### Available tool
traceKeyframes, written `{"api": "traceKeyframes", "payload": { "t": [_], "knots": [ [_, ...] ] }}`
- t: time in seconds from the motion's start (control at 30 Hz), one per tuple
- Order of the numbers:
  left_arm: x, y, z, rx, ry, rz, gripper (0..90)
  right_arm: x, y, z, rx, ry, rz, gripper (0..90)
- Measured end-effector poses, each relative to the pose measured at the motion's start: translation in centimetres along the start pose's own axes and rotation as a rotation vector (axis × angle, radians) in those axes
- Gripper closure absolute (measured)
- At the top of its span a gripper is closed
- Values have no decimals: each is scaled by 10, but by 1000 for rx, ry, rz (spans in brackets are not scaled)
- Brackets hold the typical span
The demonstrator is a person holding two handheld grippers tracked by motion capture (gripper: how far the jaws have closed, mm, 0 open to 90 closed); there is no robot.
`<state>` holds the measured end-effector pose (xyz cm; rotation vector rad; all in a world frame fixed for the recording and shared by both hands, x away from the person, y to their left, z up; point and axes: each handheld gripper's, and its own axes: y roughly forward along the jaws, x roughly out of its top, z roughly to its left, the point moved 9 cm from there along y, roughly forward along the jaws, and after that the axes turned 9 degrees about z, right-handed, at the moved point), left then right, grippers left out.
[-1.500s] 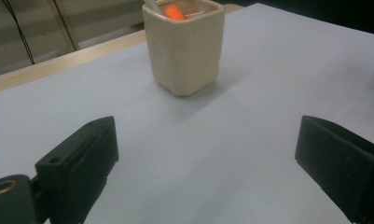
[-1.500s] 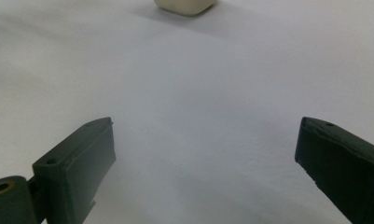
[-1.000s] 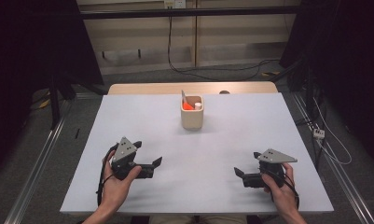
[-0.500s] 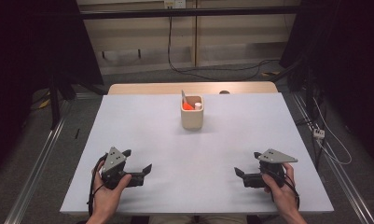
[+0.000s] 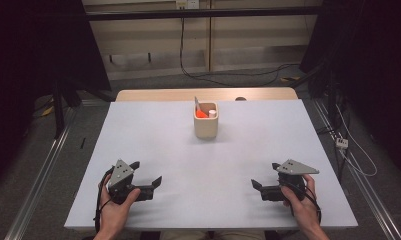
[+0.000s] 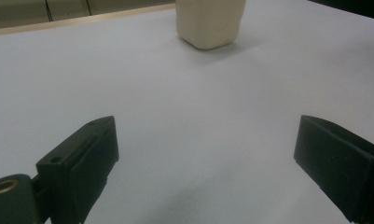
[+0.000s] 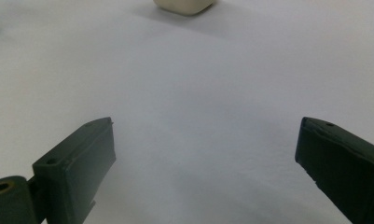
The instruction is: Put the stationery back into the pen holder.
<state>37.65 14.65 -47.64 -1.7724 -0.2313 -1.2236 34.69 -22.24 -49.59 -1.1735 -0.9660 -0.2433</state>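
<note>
1. Two grippers rest low over the near part of the white table [image 5: 163,145], one in each of the person's hands, both with jaws spread wide and nothing between them.
2. The left gripper [image 5: 147,178] lies near the table's near-left corner, its grey three-cornered plate on top and its jaws pointing toward the middle of the table. In the left gripper view [image 6: 205,154] the two black jaws stand far apart over bare white surface.
3. The right gripper [image 5: 265,180] lies near the near-right corner, jaws pointing toward the left gripper. In the right gripper view [image 7: 205,156] its jaws are likewise far apart, holding nothing.
4. The cream cup [image 5: 206,126] stands upright on the far-centre part of the table, well apart from both grippers. It holds an orange item [image 5: 201,114], a small white item [image 5: 212,113] and a thin grey piece [image 5: 196,102] that sticks up at its left rim; what these are cannot be told.
5. The cup's lower body shows at the top of the left gripper view [image 6: 209,22], and its base shows at the top edge of the right gripper view [image 7: 184,5].
6. A wooden strip [image 5: 158,95] runs along the table's far edge.
</note>
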Motion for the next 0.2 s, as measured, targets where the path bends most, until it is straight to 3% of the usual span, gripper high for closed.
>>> {"api": "traceKeyframes", "payload": {
  "t": [0.2],
  "knots": [
    [-1,1,3,6,-26,3,62,1,0,0,-1,-1,1,47]
  ]
}}
